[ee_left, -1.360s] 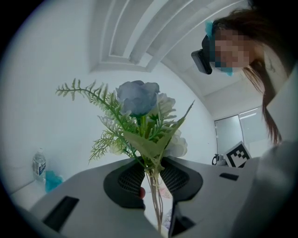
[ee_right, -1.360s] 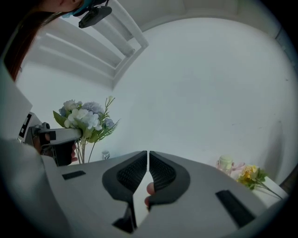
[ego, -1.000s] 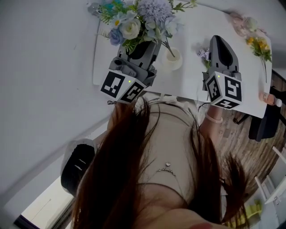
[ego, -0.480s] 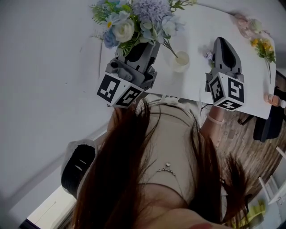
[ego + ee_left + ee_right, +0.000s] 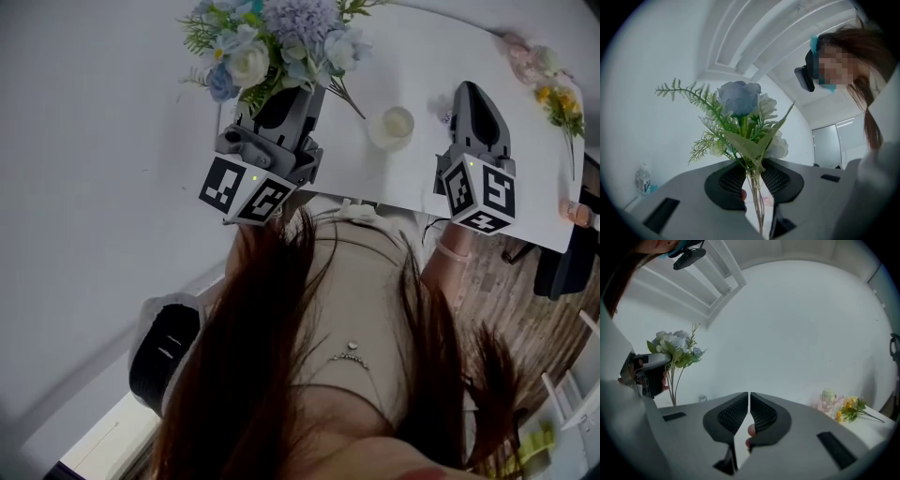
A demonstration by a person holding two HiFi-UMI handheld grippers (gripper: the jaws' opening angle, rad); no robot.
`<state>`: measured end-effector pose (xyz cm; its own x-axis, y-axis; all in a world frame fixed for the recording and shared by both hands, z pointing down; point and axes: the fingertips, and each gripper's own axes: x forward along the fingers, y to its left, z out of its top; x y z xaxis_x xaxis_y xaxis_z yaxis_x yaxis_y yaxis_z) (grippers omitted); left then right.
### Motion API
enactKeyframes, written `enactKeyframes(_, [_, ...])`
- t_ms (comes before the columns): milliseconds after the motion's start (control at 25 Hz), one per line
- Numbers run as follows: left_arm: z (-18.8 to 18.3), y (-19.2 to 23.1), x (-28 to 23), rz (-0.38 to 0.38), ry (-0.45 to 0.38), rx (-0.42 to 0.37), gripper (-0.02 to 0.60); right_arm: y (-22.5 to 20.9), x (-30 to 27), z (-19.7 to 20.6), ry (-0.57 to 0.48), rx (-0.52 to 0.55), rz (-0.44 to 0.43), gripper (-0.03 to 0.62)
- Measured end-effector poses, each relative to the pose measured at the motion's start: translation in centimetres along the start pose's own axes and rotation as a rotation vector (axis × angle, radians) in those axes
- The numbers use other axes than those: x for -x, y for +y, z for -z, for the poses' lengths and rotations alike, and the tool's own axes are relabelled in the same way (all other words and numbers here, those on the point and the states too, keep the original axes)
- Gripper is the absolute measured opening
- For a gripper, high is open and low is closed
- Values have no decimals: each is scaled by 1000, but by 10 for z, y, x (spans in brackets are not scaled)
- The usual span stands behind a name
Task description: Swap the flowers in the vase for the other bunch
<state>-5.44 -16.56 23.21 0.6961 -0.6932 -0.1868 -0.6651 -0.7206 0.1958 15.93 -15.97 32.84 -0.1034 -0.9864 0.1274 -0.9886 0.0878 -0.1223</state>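
My left gripper is shut on the stems of a blue and white bunch, held up left of the white vase. In the left gripper view the thin stems are pinched between the two pads, and the blooms rise above them. The vase stands empty on the white table, and the stem ends hang clear of it. To the right of the vase my right gripper is shut with nothing in it; its jaws meet. The other bunch, yellow flowers, lies at the table's right end.
A pink bottle stands beside the yellow flowers. A small water bottle sits at the table's far left by the white wall. A dark chair and wood floor are to the right of the table.
The left gripper has carried the blue and white bunch to the left, so its stems have come away from the vase. The right gripper has barely shifted.
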Motion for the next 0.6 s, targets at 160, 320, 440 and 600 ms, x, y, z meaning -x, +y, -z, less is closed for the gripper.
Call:
enactKeyframes(160, [8,10,4,-14,32,1,98,5,-1,4,13,1,4,34])
enactKeyframes(320, [16,18,8,-36,89,4,98,8,4,3,33,-2,12,35])
enactKeyframes(440, [24,26,10,-51,123,16,98,9,7,4,48,-1,22,34])
enactKeyframes(600, [43,41,16,-69,175,31,98,13,8,9,65,2,37,35])
